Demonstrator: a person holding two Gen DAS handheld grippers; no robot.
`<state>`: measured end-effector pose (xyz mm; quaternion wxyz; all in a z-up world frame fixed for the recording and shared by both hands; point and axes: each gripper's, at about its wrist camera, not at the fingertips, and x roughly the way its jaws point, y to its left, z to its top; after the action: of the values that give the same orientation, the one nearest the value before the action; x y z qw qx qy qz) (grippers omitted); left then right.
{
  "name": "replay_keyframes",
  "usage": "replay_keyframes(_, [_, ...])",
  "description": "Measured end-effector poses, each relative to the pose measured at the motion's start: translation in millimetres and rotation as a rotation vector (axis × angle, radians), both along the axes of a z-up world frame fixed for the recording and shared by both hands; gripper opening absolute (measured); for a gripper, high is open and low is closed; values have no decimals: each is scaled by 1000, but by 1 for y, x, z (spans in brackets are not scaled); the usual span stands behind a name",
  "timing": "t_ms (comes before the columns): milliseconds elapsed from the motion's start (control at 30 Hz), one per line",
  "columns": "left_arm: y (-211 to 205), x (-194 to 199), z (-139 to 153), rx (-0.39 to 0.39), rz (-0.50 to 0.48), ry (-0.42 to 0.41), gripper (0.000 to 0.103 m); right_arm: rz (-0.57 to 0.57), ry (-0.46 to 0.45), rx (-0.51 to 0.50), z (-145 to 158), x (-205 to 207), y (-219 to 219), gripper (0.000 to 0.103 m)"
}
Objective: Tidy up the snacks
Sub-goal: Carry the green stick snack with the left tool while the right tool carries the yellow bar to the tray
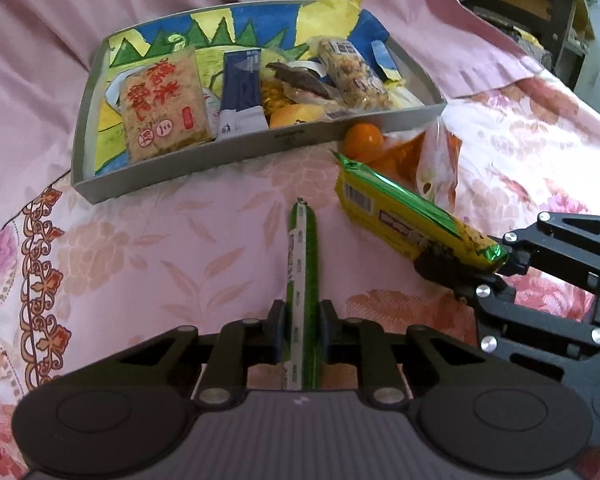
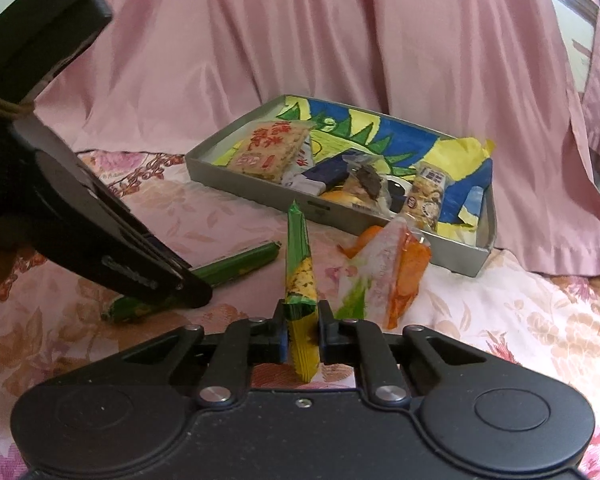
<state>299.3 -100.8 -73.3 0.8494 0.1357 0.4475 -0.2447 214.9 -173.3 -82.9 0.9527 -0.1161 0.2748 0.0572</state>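
The grey tray (image 1: 256,148) with its painted paper lining already holds several snacks: a rice cracker pack (image 1: 162,104), a dark blue packet (image 1: 242,92), a nut bar (image 1: 350,76) and a few smaller wrapped pieces; so a good part of the sorting looks done. Two more items are in hand: the left gripper (image 1: 303,330) has its jaws clenched on a thin green sausage stick (image 1: 303,264), which lies lengthwise on the flowered bedspread (image 1: 160,248) with its tip pointing toward the tray; the right gripper (image 2: 302,334) has its jaws clamped on the crimped end of a yellow and green bar (image 2: 300,264), holding it raised above the bedspread, near the tray's front wall. Still loose outside the tray are an orange and white snack bag (image 2: 392,276), just beside the tray's near corner, and a small orange fruit (image 1: 362,140) touching or nearly touching the front wall. What remains, by my reading, is carrying both held snacks into the tray, then fetching those last two.
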Motion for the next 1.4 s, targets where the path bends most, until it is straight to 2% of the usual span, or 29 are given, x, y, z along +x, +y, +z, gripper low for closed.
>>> replay_keyframes(300, [3, 2, 1, -32, 16, 19, 18, -27, 9, -19, 8, -10, 5, 14])
replay_keyframes(633, [42, -32, 7, -189, 68, 84, 18, -16, -20, -36, 23, -34, 20, 13])
replay_keyframes(867, [65, -43, 10, -243, 128, 99, 18, -9, -16, -55, 24, -43, 29, 13])
replay_keyframes(1233, [69, -34, 29, -311, 169, 21, 18, 8, -67, -138, 37, -46, 37, 13])
replay_keyframes(1400, [67, -30, 31, -332, 186, 11, 18, 9, -75, -170, 44, -46, 36, 13])
